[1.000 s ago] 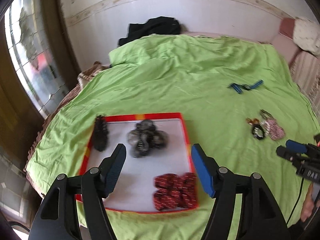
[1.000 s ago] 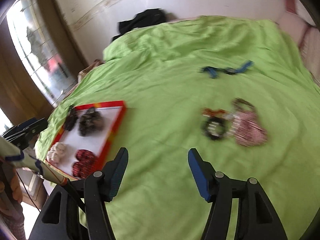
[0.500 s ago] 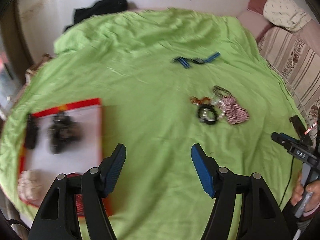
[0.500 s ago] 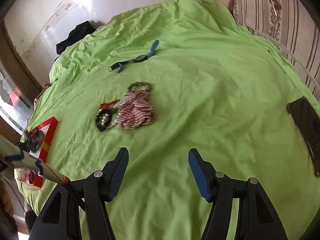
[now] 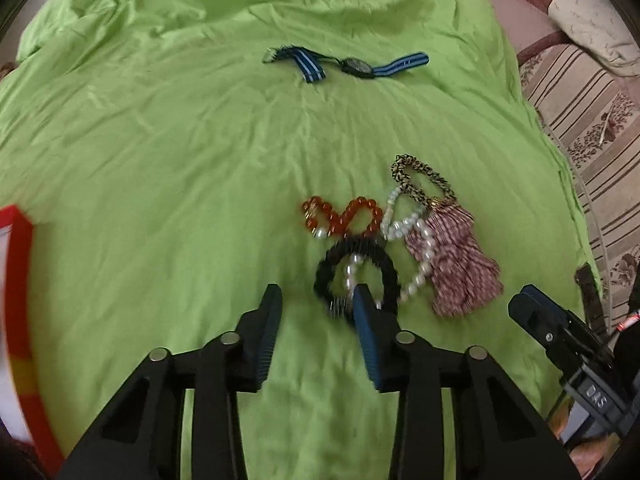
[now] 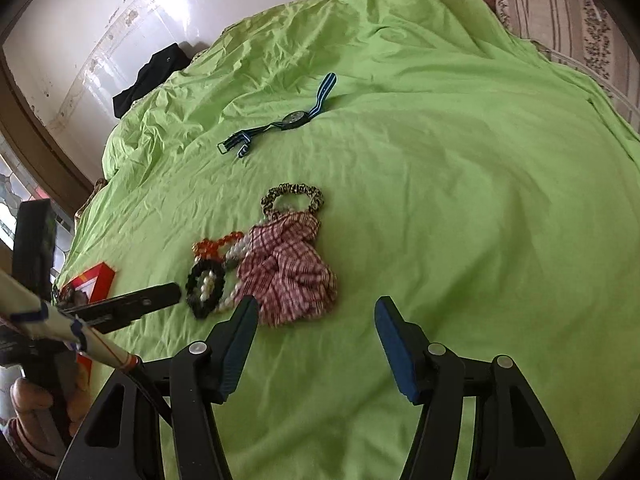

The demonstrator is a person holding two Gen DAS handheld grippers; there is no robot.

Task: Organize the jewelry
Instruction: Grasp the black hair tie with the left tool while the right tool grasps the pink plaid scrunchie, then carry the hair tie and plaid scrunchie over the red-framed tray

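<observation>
1 watch – behind jewelry pile

The left wrist view rides just behind the left claw and looks steeply down on the green bedspread, close above the jewelry pile. The right wrist view sits behind the right claw, tilted less steeply, taking in the far wall. Both views share the pile, the blue-strapped wristwatch farther off, and a corner of the red-rimmed tray at the left. Each view also catches the other claw at its edge.
</observation>
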